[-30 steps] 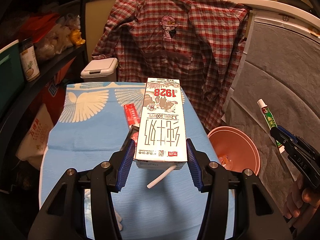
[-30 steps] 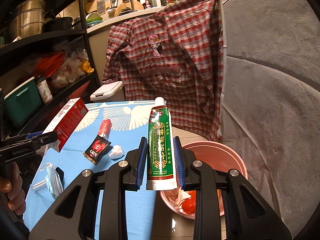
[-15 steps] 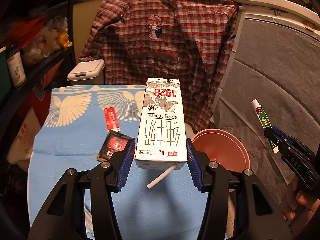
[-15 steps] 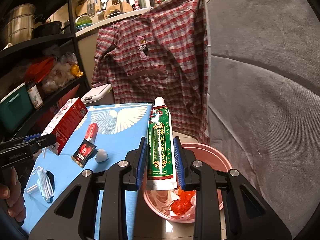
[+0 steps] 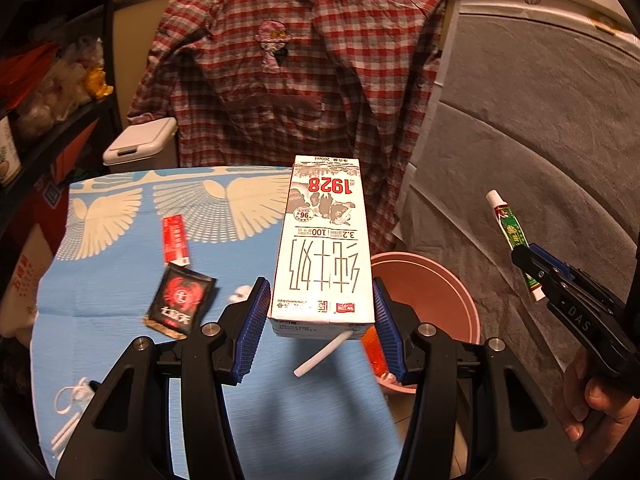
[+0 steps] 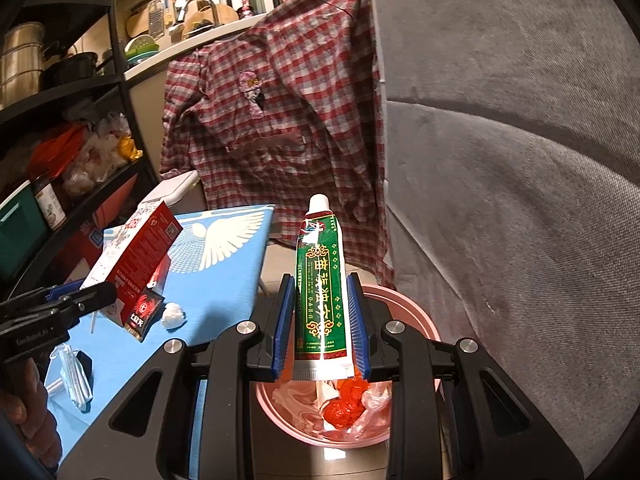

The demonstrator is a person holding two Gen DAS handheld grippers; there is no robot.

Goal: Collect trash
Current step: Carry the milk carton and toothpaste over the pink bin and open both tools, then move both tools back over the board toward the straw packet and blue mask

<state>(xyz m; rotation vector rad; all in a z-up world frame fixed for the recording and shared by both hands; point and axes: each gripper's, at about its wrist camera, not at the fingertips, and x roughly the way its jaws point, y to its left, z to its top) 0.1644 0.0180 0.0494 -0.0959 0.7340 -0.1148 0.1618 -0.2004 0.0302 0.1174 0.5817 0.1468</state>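
Milk carton (image 5: pixel 322 246) clamped between left gripper (image 5: pixel 320 326) pads, straw hanging from its near end, over the blue tablecloth (image 5: pixel 120 276) edge beside the pink bin (image 5: pixel 434 292). Toothpaste tube (image 6: pixel 320 292) pinched in right gripper (image 6: pixel 320 326), cap up, directly above the bin's trash. Black sachet (image 5: pixel 180 300) and red packet (image 5: pixel 175 239) lie on the cloth.

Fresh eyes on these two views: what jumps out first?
The milk carton clamped in the left tongs and the green toothpaste tube clamped in the right tongs, right over the pink bin. Behind, a red plaid shirt hangs over the blue-covered table.
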